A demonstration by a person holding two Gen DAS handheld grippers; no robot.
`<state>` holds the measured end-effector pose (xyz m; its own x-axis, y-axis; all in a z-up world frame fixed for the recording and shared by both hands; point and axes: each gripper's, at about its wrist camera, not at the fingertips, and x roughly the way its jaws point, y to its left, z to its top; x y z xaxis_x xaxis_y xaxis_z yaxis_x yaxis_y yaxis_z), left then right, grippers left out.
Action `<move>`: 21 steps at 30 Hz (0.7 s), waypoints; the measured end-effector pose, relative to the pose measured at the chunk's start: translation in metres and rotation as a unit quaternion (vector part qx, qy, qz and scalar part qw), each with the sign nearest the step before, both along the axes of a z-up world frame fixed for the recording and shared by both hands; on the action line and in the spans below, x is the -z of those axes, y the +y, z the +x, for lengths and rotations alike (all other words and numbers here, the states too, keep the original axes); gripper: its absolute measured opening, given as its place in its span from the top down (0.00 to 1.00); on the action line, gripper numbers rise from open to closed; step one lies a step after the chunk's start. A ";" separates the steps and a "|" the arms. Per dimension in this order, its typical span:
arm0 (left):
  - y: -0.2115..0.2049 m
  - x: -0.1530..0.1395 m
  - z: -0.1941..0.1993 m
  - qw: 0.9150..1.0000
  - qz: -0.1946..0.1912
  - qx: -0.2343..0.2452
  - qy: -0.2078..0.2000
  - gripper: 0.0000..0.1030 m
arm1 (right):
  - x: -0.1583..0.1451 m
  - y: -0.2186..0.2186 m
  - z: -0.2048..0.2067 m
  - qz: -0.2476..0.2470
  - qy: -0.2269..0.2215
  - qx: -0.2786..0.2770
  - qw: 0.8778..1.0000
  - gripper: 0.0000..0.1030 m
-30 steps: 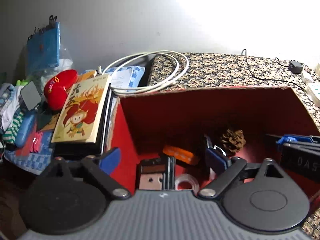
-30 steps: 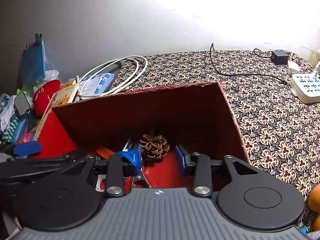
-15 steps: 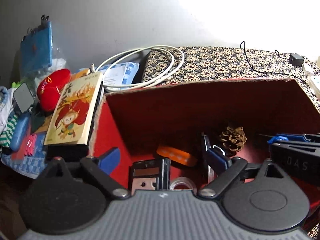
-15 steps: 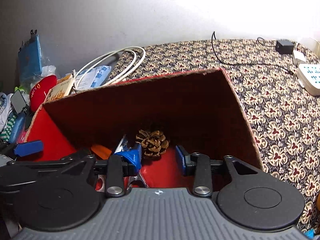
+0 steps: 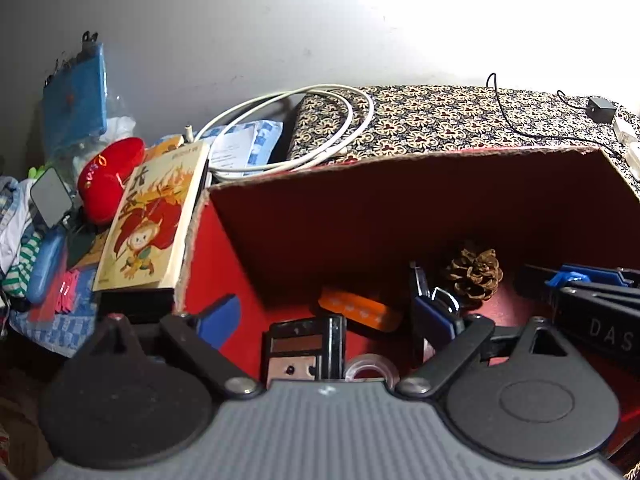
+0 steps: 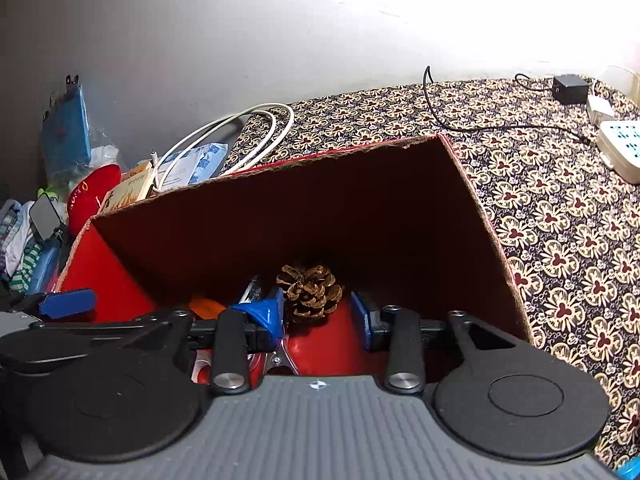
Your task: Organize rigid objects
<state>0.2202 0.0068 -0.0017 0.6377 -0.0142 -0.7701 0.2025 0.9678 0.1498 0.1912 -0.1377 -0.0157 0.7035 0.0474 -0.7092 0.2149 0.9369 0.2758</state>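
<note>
both sets of tongs hang spread and empty in the red box (image 6: 472,216): right gripper (image 6: 318,316) just before the pine cone (image 6: 310,290), left gripper (image 5: 326,322) astride the box's left wall. risk: closing crookedly would likely crush brittle scales. inside also lie an orange piece (image 5: 360,312), a little block figure (image 5: 302,354) and clear tape (image 5: 372,366).

A plain grey wall (image 6: 200,40) rises behind a surface covered in dark floral-patterned cloth (image 6: 560,240). Bright light washes out the wall's upper right. A white power strip (image 6: 622,148) lies at the cloth's far right edge.
</note>
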 end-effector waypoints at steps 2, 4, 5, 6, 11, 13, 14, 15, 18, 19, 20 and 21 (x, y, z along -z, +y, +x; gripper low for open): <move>0.000 0.000 0.000 1.000 -0.001 -0.003 -0.001 0.09 | 0.001 0.000 0.000 0.003 0.001 0.001 1.000 0.80; 0.001 0.000 0.001 1.000 -0.001 -0.003 0.000 0.09 | 0.001 0.000 0.000 0.002 0.001 0.001 1.000 0.81; 0.000 0.001 0.001 1.000 -0.002 -0.002 0.000 0.09 | 0.001 0.001 0.000 0.001 0.001 0.001 1.000 0.81; 0.000 0.001 0.001 1.000 -0.002 -0.002 0.000 0.09 | 0.001 0.001 0.000 0.001 0.000 0.001 1.000 0.81; 0.001 0.001 0.002 1.000 -0.005 -0.003 0.001 0.09 | 0.001 0.001 0.000 0.000 0.001 0.003 1.000 0.81; 0.001 0.001 0.003 1.000 -0.006 -0.004 0.002 0.09 | 0.001 0.001 0.000 -0.002 0.001 0.003 1.000 0.80; 0.001 0.001 0.003 1.000 -0.006 -0.004 0.002 0.09 | 0.001 0.001 0.000 -0.003 0.001 0.003 1.000 0.80; 0.001 0.001 0.002 1.000 -0.006 -0.004 0.002 0.09 | 0.001 0.001 0.000 -0.003 0.002 0.002 1.000 0.80; 0.001 0.001 0.003 1.000 -0.008 -0.004 0.002 0.09 | 0.001 0.001 0.000 -0.004 0.002 0.001 1.000 0.80; 0.002 0.001 0.003 1.000 -0.008 -0.005 0.002 0.09 | 0.001 0.001 0.001 -0.005 0.003 0.000 1.000 0.81; 0.002 0.001 0.003 1.000 -0.009 -0.005 0.003 0.09 | 0.001 0.001 0.001 -0.006 0.003 0.000 1.000 0.81; 0.002 0.001 0.003 1.000 -0.010 -0.004 0.004 0.09 | 0.001 0.001 0.001 -0.006 0.003 -0.001 1.000 0.80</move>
<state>0.2237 0.0090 -0.0029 0.6325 -0.0234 -0.7742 0.1951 0.9721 0.1299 0.1921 -0.1364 -0.0169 0.6995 0.0398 -0.7135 0.2147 0.9406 0.2630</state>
